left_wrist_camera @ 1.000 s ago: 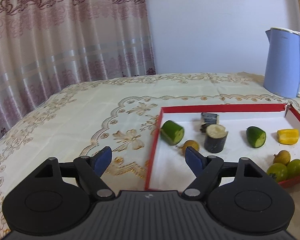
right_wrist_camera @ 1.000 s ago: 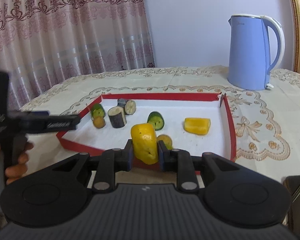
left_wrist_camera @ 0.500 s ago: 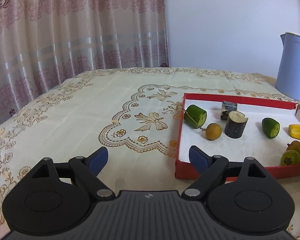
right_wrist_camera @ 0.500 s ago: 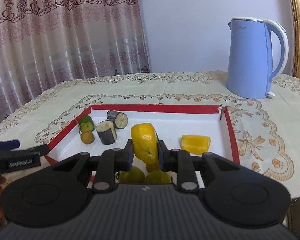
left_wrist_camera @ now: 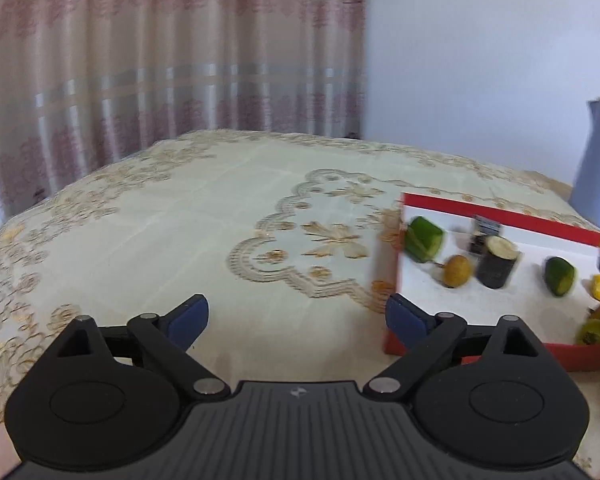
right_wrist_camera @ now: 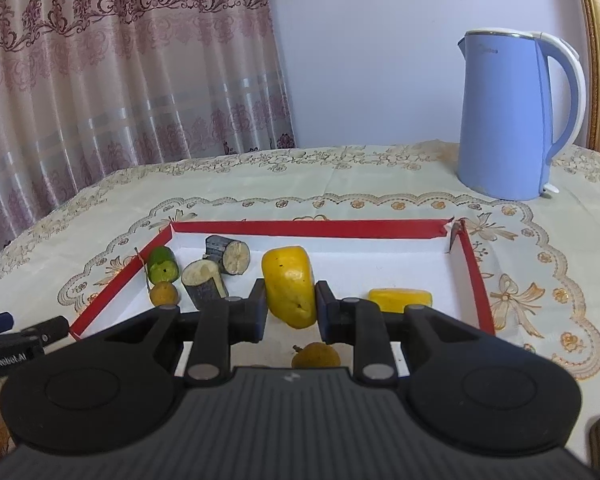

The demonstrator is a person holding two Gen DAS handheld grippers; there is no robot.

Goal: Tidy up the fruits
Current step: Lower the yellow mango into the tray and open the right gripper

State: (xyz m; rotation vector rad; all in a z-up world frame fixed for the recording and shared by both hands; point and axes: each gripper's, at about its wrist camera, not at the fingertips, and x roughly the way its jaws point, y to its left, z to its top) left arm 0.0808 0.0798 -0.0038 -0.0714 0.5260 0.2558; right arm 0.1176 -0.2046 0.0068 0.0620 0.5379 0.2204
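My right gripper (right_wrist_camera: 290,308) is clamped on the yellow fruit piece (right_wrist_camera: 289,286) above the red tray (right_wrist_camera: 474,276); my left gripper (left_wrist_camera: 296,318) hangs spread wide, holding nothing. Released from this height, the piece could bounce or roll onto the small round fruit (right_wrist_camera: 316,355) directly beneath my fingers.

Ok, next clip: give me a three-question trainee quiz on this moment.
1. True or false: the right tool is shut on a yellow fruit piece.
2. What is the left tool holding? A) a green piece B) nothing C) the kettle
3. Fill in: the dark cut pieces lie inside the red-rimmed ____.

Key: 1 true; 2 B, it is open over the tablecloth; 3 tray.
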